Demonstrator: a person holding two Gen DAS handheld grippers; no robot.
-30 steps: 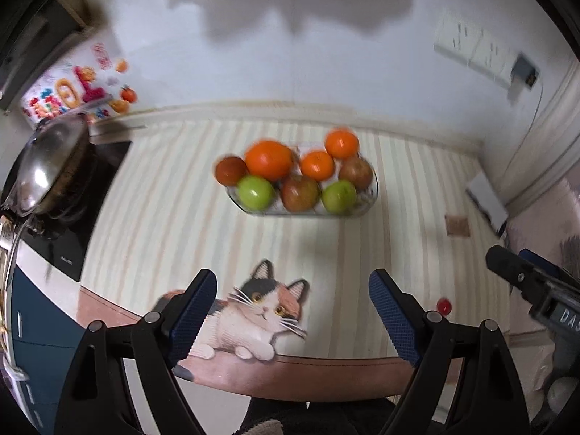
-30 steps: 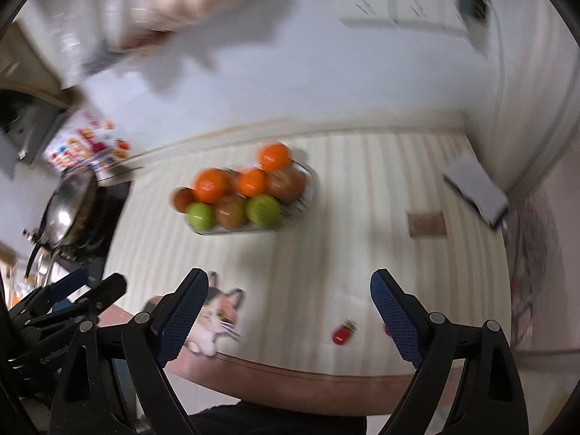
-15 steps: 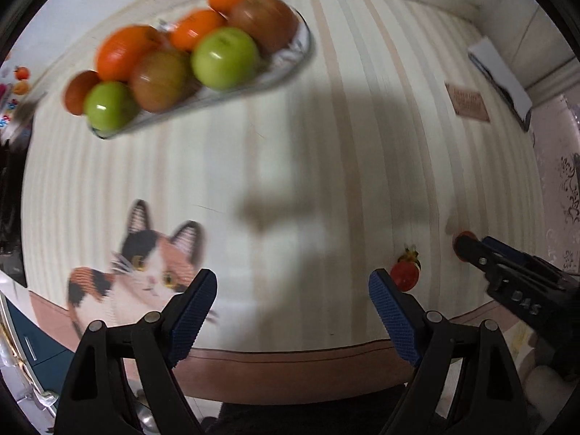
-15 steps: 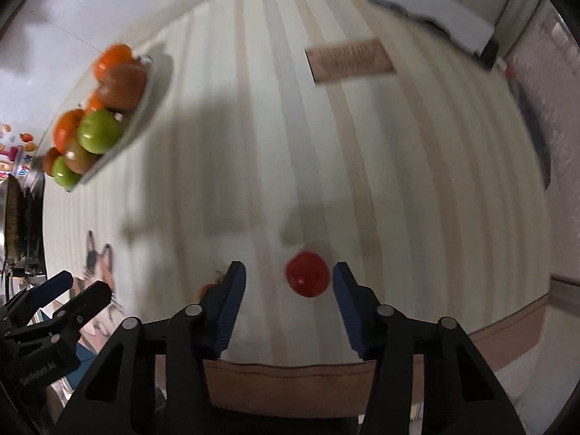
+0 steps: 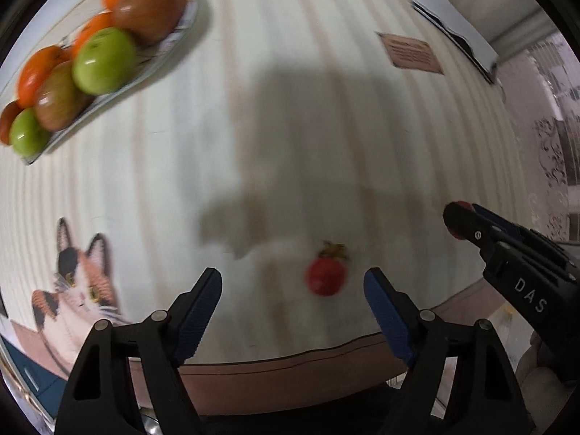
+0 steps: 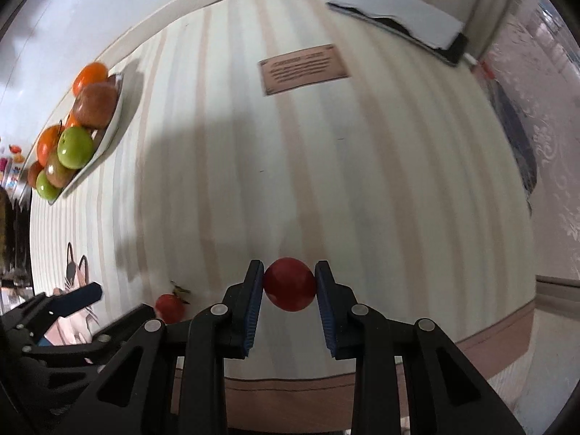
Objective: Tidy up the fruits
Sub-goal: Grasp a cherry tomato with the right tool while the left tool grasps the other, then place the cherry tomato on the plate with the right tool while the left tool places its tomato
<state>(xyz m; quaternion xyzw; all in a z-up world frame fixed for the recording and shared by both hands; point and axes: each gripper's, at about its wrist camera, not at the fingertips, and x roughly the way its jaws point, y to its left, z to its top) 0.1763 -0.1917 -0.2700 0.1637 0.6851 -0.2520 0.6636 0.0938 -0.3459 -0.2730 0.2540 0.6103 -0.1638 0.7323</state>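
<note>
Closed in since half a second ago: right gripper (image 6: 289,284), then straddling the smooth red fruit (image 6: 289,284) with a gap on each side, now pinched onto it, both blue pads (image 6: 255,290) touching its flanks. Fruit low over the striped tablecloth (image 6: 362,181) near the front edge; lifted or resting, cannot tell. Dropped closer as well: left gripper (image 5: 291,299), jaws spread wide and holding nothing, now framing the stemmed red fruit (image 5: 325,277), which lies on the cloth nearer the right-hand finger, touching neither. Left view blurred. Unmoved on the cloth: fruit tray (image 5: 170,38) at far left, heaped with oranges, green apples and brownish-red fruit, well apart from both small fruits. Judged: one loose fruit secured, the other lined up but not gripped; carry to the tray not yet begun. Little spare room on that heap, so some risk of a small round fruit rolling off
</note>
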